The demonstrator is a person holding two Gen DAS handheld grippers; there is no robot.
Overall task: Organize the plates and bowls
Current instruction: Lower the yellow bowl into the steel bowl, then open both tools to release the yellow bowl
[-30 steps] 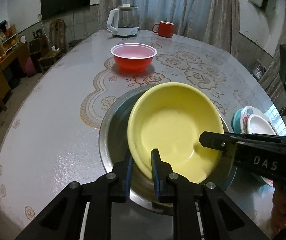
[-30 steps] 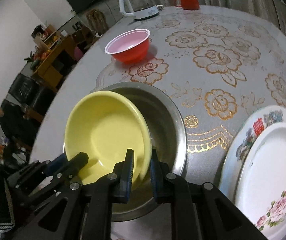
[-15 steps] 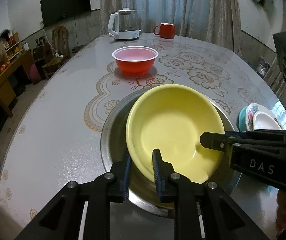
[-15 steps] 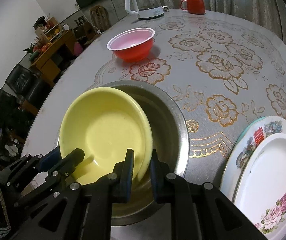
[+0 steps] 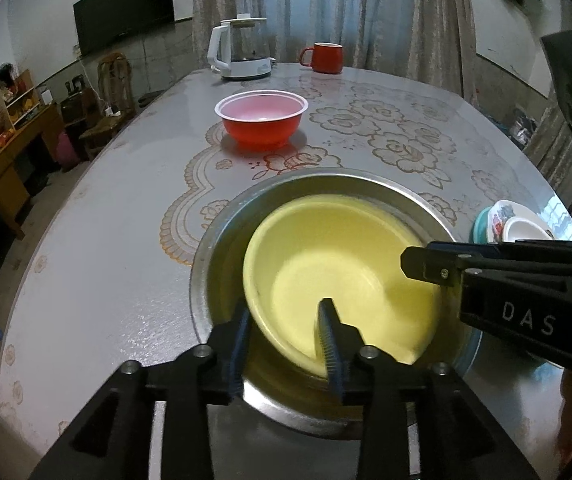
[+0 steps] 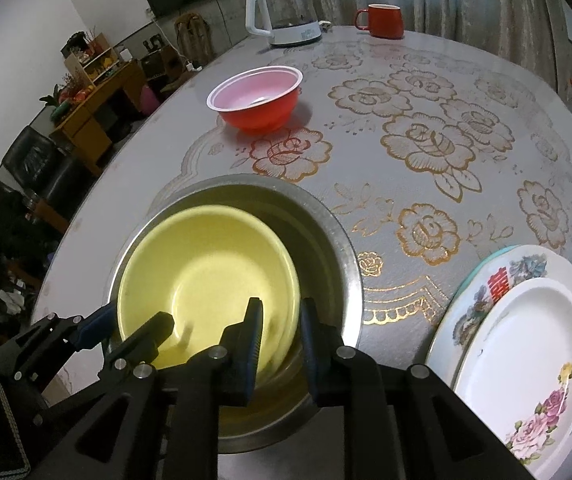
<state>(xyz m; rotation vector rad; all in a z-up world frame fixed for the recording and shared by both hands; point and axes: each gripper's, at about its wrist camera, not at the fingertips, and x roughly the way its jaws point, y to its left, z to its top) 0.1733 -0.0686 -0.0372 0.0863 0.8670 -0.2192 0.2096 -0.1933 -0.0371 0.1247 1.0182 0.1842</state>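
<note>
A yellow bowl [image 5: 346, 276] [image 6: 205, 276] lies inside a larger steel bowl [image 5: 221, 232] [image 6: 326, 232] at the near side of the table. My left gripper [image 5: 283, 320] is open, its fingers astride the yellow bowl's near-left rim without pinching it. My right gripper [image 6: 279, 320] is open too, its fingers astride the bowl's right rim. The yellow bowl is motion-blurred. A red bowl [image 5: 261, 120] [image 6: 257, 98] stands farther back. Stacked flowered plates [image 6: 526, 340] [image 5: 514, 224] lie to the right.
A white kettle [image 5: 241, 50] [image 6: 283, 14] and a red mug [image 5: 326, 57] [image 6: 384, 20] stand at the far table edge. The table [image 5: 105, 220] has a glass top over a flowered cloth. Chairs and a wooden sideboard [image 5: 9, 148] are left of the table.
Both grippers have opened and let go of the yellow bowl. The bowl has dropped from its tilted, lifted pose down into the steel bowl.
</note>
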